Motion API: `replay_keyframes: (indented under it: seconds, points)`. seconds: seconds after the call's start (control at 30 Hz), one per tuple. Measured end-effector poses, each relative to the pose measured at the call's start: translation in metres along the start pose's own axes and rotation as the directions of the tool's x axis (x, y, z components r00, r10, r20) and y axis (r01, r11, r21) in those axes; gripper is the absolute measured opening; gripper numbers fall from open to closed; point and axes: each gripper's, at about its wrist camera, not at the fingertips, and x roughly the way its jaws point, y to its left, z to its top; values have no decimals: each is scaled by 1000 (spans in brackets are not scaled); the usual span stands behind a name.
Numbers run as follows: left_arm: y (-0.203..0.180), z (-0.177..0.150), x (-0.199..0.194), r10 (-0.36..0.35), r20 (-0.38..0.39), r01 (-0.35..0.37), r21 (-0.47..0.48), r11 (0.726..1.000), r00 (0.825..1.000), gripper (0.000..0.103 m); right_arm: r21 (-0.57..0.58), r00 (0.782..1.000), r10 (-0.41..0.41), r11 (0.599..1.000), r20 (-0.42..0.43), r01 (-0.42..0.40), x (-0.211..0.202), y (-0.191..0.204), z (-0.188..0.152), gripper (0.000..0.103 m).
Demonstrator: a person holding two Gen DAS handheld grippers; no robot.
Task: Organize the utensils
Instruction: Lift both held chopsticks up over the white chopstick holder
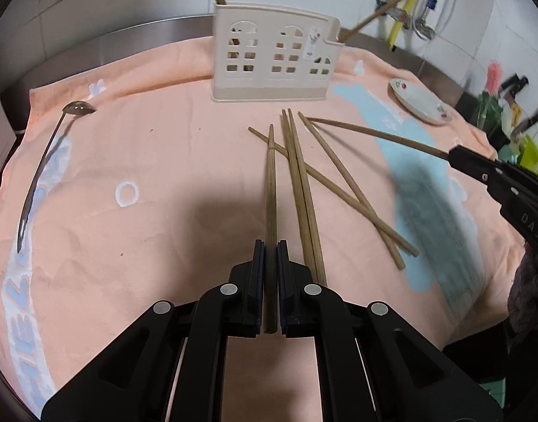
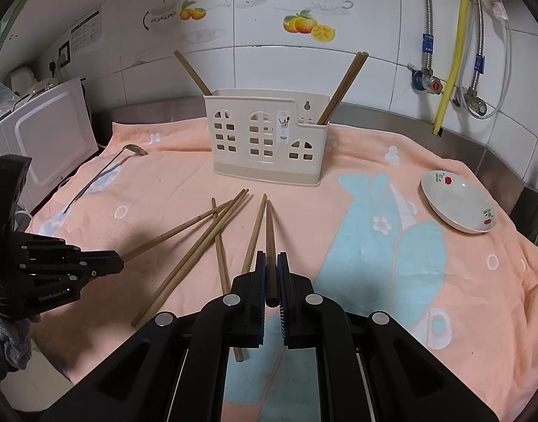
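Left gripper [image 1: 270, 246]: fingers clamped on one wooden chopstick [image 1: 270, 190], tip pointing far toward the utensil holder [image 1: 274, 58]. Right gripper [image 2: 271, 258]: fingers clamped on another chopstick [image 2: 270, 239], also aimed at the holder.

Loose chopsticks [image 2: 195, 256] lie crossed on the peach towel [image 2: 339, 281] between the two grippers, near side of the holder. The cream holder, with house-window cutouts and a small sticker on its front, stands upright at the far middle of the desk; one chopstick leans out of its left end, a pair [image 2: 343, 88] out of its right end.

Steel ladle [image 1: 40, 172] lies far left on the towel. Floral dish [image 2: 459, 205] sits right.

Readable text: "GenRobot.AI" on the left gripper body in the right wrist view; "DAS" partly visible on the right gripper in the left wrist view. Towel lettering is cut off, unreadable.
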Motion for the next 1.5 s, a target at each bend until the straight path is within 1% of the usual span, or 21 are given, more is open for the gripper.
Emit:
replay_keyframes:
  seconds: [0.1, 0.37, 0.57, 0.6, 0.77, 0.9, 1.0, 1.1, 1.17, 1.33, 1.47, 1.5]
  points:
    - [1, 7, -13, -15, 49, 15, -13, 1000, 999, 6, -1, 1000, 7, 1000, 8, -7, -3, -1, 5, 7]
    - [-3, 41, -41, -1, 143, -3, 29, 1000, 990, 6, -22, 998, 17, 1000, 60, -15, -13, -5, 42, 7]
    - [-5, 66, -54, 18, 186, -29, 56, 998, 982, 6, -60, 995, 38, 998, 89, -33, -18, -6, 84, 7]
    - [-6, 72, -57, 28, 196, -41, 64, 997, 980, 6, -65, 995, 41, 997, 93, -35, -19, -7, 91, 7]
    - [-8, 100, -69, 32, 234, -52, 82, 995, 972, 6, -76, 993, 59, 996, 105, -51, -20, -15, 133, 7]
    - [-12, 125, -81, 38, 272, -67, 98, 993, 961, 6, -61, 991, 73, 996, 116, -67, -23, -24, 168, 7]
    - [-16, 143, -92, 34, 301, -68, 106, 992, 953, 6, -56, 987, 63, 997, 150, -55, -27, -28, 192, 7]
    - [-20, 160, -106, 29, 338, -73, 118, 990, 941, 6, -55, 982, 54, 997, 179, -45, -31, -31, 215, 7]
    - [-21, 170, -118, 21, 365, -70, 121, 990, 931, 6, -46, 980, 47, 998, 196, -39, -32, -34, 231, 7]
    - [-22, 196, -145, 30, 446, -90, 115, 989, 895, 6, -10, 966, 24, 1000, 258, -23, -33, -43, 258, 7]
    - [-17, 212, -140, 56, 458, -113, 98, 989, 887, 6, 11, 959, -1, 1000, 284, -3, -22, -48, 270, 7]
    - [-15, 215, -135, 61, 449, -114, 91, 989, 891, 6, 15, 960, -4, 1000, 281, 0, -17, -49, 271, 7]
